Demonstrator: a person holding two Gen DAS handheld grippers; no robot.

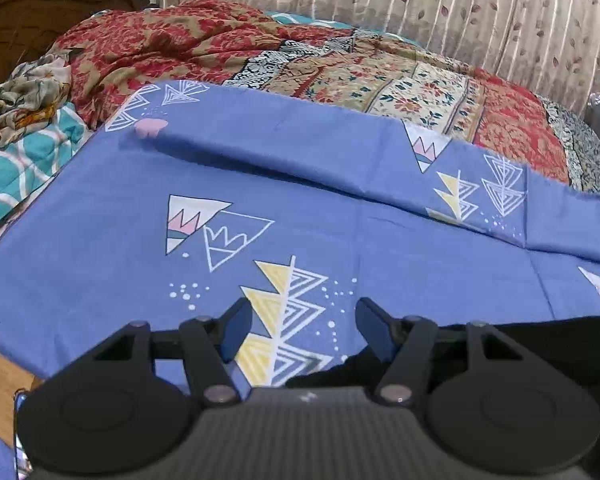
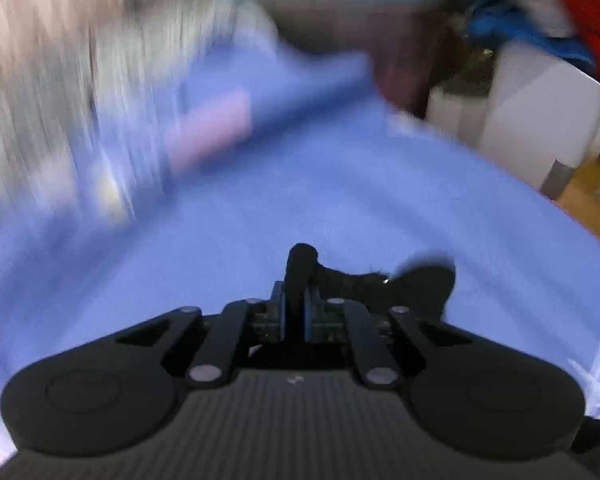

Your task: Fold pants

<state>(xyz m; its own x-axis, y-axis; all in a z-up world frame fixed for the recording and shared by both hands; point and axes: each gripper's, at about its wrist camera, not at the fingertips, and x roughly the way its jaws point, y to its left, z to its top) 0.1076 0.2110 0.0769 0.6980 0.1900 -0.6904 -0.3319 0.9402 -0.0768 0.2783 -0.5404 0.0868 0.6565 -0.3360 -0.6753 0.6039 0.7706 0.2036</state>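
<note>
1. Because the right hand-held black two-finger gripper (image 2: 296, 312) has its jaws pinched together on only a small tuft of the black soft-cloth pants (image 2: 420, 280), that narrow bite could slip free if the cloth is pulled hard, and the fold would fall back
2. While the right wrist view is smeared with blur, I cannot tell how much cloth sits between the blue pads, so the grip may be thinner than it looks
3. Since the left hand-held black two-finger gripper (image 1: 300, 330) stands with its jaws apart and nothing between them, above the blue cotton bedsheet printed with white and yellow triangles (image 1: 100, 272), the left side of the pants has no support; lifting from one pinch alone could let the garment twist or bunch
4. As the pants lie on the sheet just beside the left gripper's right finger, showing as a dark mass at the lower right of the left wrist view, a careless closing there could catch the sheet with them
5. Where the sheet is turned back in a long ridge (image 1: 340, 168) near the red and cream floral quilt (image 1: 380, 76), dragged pants could snag on it, though they are well apart now
</note>
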